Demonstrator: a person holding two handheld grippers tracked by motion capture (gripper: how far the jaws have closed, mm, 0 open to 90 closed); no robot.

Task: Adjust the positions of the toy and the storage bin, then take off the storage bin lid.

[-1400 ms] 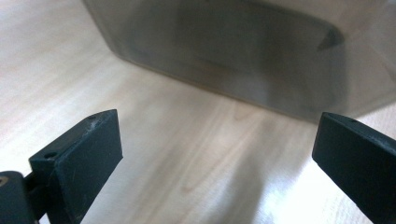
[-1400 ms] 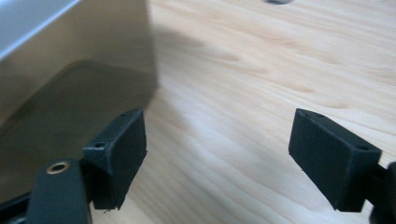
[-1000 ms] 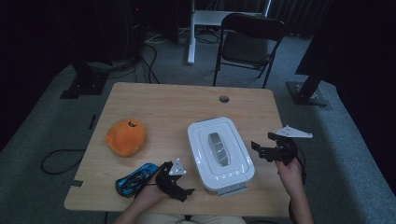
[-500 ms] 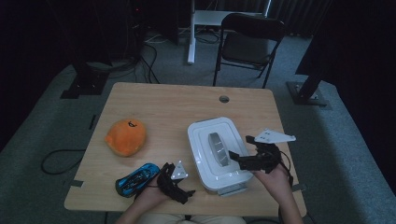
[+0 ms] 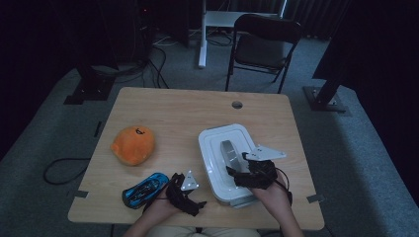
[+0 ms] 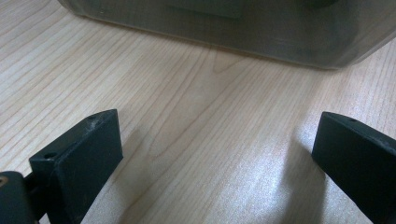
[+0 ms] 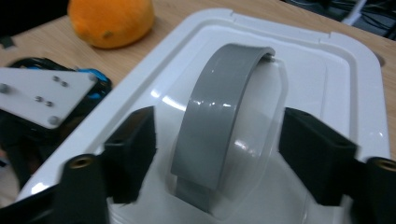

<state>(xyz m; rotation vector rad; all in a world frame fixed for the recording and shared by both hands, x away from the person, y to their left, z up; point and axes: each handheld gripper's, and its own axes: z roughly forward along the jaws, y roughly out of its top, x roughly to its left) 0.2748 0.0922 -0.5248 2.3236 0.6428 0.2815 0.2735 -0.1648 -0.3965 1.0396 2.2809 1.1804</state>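
Note:
A white lidded container (image 5: 212, 148) with a grey arched handle (image 5: 228, 150) stands on the table's right half. My right gripper (image 5: 236, 170) hovers over the near end of the lid. Its jaws have just been closing and now straddle the handle (image 7: 224, 107), with a gap on each side, so they are open. My left gripper (image 5: 197, 194) rests near the front edge, open and empty (image 6: 215, 158), facing the container's side wall (image 6: 233, 28). An orange plush (image 5: 132, 144) lies at the left and a blue toy car (image 5: 145, 188) sits by my left hand.
The wooden table (image 5: 168, 113) has a round cable hole (image 5: 237, 104) at the back. A black chair (image 5: 264, 39) stands behind it on grey carpet. Bare wood lies between the plush and the container.
My right gripper came in leftward from the table's right edge onto the container lid, and its jaws narrowed around the grey handle. The left gripper stayed put.

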